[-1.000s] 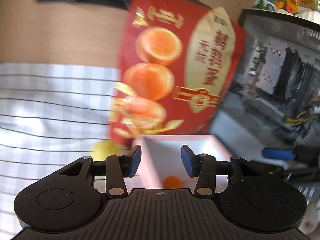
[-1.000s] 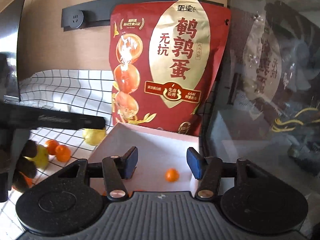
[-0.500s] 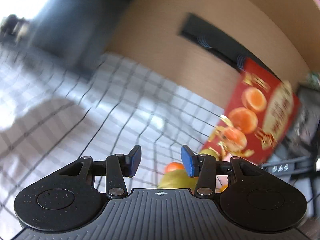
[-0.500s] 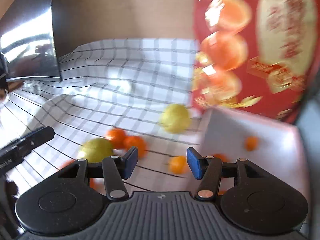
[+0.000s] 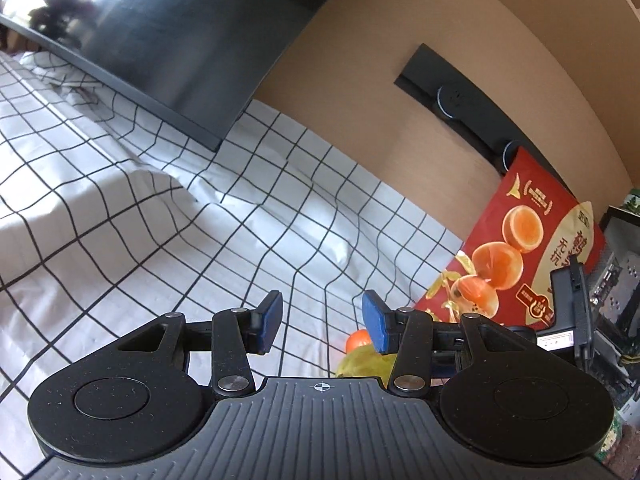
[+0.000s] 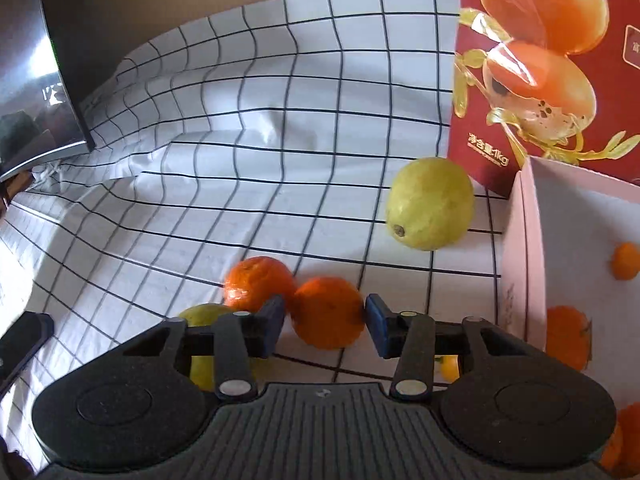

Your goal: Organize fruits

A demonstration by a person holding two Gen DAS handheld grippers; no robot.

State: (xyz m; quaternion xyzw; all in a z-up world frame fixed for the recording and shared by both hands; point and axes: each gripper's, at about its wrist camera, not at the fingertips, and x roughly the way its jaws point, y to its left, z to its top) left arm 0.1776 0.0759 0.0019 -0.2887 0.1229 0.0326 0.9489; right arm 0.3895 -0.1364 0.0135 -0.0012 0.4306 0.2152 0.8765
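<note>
In the right wrist view my right gripper (image 6: 325, 326) is open, its blue pads on either side of an orange (image 6: 327, 312) lying on the checked cloth. A second orange (image 6: 256, 282) touches it on the left, with a yellow-green fruit (image 6: 204, 316) partly hidden behind the left finger. A yellow-green lemon-like fruit (image 6: 430, 203) lies further back beside the white box (image 6: 524, 248), which holds several small oranges (image 6: 625, 261). In the left wrist view my left gripper (image 5: 322, 322) is open and empty above the cloth; an orange (image 5: 357, 340) and a green fruit (image 5: 362, 362) show behind its right finger.
A red snack bag (image 6: 544, 60) stands behind the box and also shows in the left wrist view (image 5: 520, 248). A dark monitor (image 5: 160, 40) stands at the back left on the checked cloth (image 5: 200, 220). The right gripper's body (image 5: 568, 320) shows at the right.
Both grippers swung left, away from the box and bag. The right gripper came down over the loose fruit and now straddles an orange. The left now faces open cloth and the monitor.
</note>
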